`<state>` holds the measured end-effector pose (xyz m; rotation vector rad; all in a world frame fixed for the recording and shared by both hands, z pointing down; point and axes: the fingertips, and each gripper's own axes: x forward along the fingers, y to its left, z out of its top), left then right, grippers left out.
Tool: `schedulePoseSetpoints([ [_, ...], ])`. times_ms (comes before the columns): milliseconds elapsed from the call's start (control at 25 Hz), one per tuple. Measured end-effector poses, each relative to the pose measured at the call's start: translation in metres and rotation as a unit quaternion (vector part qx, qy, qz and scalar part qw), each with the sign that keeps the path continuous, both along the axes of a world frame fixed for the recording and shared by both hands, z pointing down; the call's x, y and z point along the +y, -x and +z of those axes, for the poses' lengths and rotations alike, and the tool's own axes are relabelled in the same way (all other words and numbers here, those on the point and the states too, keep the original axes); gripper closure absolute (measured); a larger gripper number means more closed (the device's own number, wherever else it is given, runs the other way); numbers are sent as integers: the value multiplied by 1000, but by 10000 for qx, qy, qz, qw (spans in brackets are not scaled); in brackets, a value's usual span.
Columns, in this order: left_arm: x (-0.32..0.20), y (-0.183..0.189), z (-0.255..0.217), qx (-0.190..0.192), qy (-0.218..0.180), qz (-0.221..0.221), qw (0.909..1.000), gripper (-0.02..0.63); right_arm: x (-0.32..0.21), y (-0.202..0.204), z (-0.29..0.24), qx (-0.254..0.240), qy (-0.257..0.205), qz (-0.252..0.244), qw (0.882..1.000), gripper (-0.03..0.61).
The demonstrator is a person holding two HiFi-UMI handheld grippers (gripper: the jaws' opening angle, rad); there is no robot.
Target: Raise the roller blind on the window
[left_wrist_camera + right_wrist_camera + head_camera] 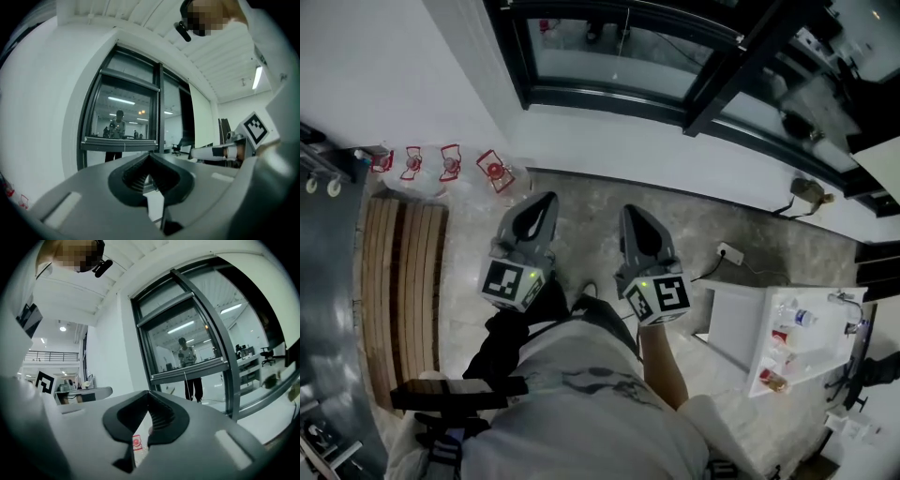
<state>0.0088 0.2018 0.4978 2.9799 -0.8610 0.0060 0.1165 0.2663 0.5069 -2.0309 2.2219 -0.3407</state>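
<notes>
Roller blind [187, 369] bottom bar halfway up window [226, 345], cord [186, 385] hanging; I judge more raising remains. Left gripper [150, 155], right gripper [149, 393]: jaws together, empty.

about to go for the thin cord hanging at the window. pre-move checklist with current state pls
1. Left gripper empty: ok, jaws shut on nothing.
2. Right gripper empty: ok, jaws shut on nothing.
3. Jaws open to take the cord: not ok, both are shut.
4. Cord in sight: ok, it hangs straight in front of the window glass.
5. Grippers at the cord: not ok, floor shows between their tips and the wall under the window.
6. How far down the roller blind sits: cannot tell.
</notes>
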Motion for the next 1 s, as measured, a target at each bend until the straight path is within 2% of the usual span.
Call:
schedulePoseSetpoints([
  [160, 9, -4, -12, -111, -74, 9, 9999, 615, 9, -16, -26, 133, -213, 292, 9993, 578],
  [440, 7, -5, -28, 60, -76, 141, 9999, 615, 7, -20, -52, 315, -419, 602, 9968, 578],
  [1000, -12, 21, -46, 192, -259, 113, 9994, 615, -9, 11, -72, 527, -662, 567, 9948, 581],
])
